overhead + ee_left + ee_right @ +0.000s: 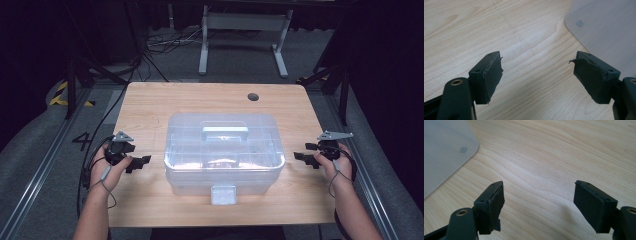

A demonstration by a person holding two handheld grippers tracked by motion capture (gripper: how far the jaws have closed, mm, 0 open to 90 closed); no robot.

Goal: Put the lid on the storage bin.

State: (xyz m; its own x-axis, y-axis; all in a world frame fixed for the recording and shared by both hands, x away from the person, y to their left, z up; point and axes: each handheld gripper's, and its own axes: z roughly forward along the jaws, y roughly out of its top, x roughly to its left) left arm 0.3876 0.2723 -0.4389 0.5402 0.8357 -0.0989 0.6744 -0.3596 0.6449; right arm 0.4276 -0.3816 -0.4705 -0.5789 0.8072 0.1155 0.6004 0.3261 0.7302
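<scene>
left gripper [141,162] low at the table's [150,100] left edge, held in the left hand [107,170], jaws spread wide with bare wood between, pointing toward the clear plastic box [224,150]. right gripper [302,156] mirrored on the far side in the right hand [337,162], jaws likewise wide apart, nothing between. box lying between both tools, lid on, handle [224,132] flat on top, latch [223,194] at the near wall. contents behind the cloudy plastic hard to make out. forearms cut off at the bottom. open wood ahead of each tool up to the box wall; table edges close beside each hand.
</scene>
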